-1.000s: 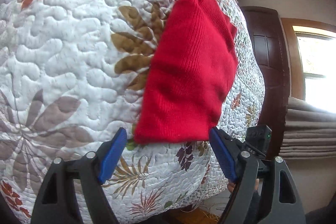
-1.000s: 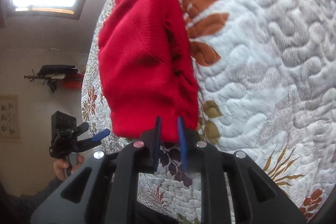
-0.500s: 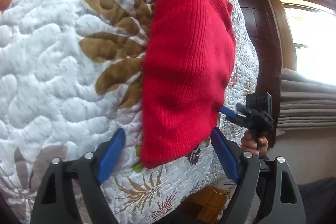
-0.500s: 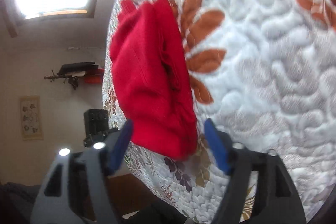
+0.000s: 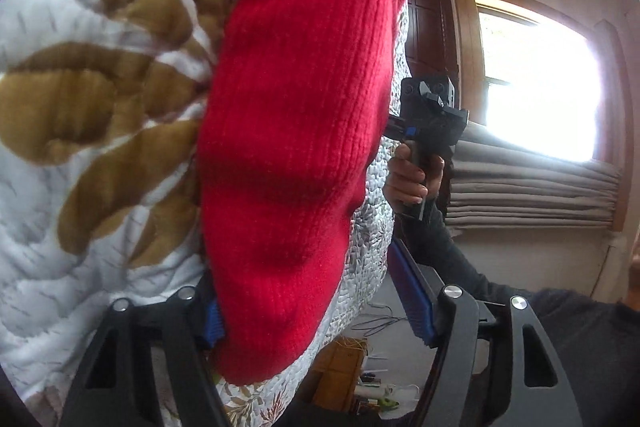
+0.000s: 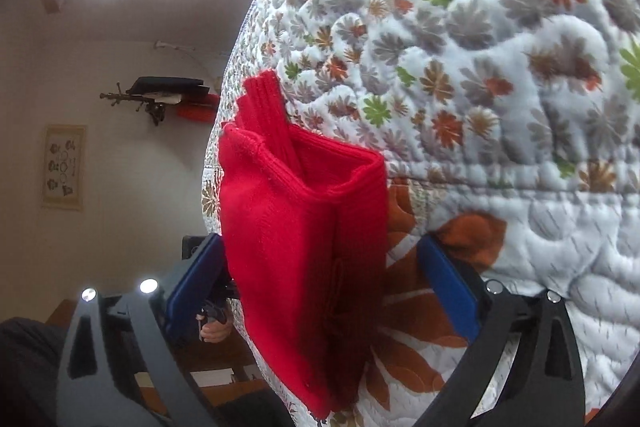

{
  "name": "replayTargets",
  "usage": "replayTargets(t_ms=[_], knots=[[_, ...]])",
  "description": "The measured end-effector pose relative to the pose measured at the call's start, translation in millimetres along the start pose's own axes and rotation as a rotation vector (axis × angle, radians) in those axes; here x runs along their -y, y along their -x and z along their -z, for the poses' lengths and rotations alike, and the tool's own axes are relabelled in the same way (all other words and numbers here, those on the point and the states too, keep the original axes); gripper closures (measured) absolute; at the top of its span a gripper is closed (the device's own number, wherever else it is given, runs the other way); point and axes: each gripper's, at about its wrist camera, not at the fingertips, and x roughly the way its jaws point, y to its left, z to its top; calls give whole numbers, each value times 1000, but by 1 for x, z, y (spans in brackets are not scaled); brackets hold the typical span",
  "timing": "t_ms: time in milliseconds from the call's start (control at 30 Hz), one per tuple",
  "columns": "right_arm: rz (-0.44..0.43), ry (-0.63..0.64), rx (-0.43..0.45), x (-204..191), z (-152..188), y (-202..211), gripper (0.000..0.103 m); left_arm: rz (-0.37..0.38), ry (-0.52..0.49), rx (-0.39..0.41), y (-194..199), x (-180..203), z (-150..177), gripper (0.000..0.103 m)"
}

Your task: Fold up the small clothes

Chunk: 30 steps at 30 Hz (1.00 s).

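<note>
A red knitted garment (image 5: 292,147) lies folded on the leaf-patterned quilt (image 5: 80,99). My left gripper (image 5: 312,307) is open, its blue pads (image 5: 410,297) either side of the garment's near rounded end. In the right wrist view the same garment (image 6: 296,239) shows stacked layers and a ribbed strip sticking out at the far end. My right gripper (image 6: 320,283) is open and straddles the garment's width, holding nothing. The black body of the right tool (image 5: 430,107), held by a hand (image 5: 408,183), sits just past the garment's right edge.
The quilt (image 6: 500,67) covers a bed that drops off close to the garment. Past the edge are a dark wooden door (image 5: 430,27), a bright window (image 5: 540,79) with a folded blind, and clutter on the floor (image 5: 360,383). A hand (image 6: 216,331) shows behind my right gripper's left finger.
My right gripper was shut on the garment's near edge a second ago, then let go and now stands open around it. Both grippers have moved in closer to the garment.
</note>
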Motion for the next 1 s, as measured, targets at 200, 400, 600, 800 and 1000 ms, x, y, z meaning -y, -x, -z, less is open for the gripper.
replayTargets(t_ms=[200,400,600,800,1000], knots=[[-33,88,-69,-29,-5,-47,6,56,-10,-1,-11,-3,-1,33],[-52,135,-97,-44,-9,-70,6,-2,-31,5,-34,-2,-7,57],[6,84,-106,-31,-7,-75,66,-78,-5,39,-31,-7,-2,83],[17,97,-39,-49,3,-66,70,-120,-52,52,-15,14,6,86],[4,120,-24,-89,17,-81,71,-158,-78,78,24,31,19,86]])
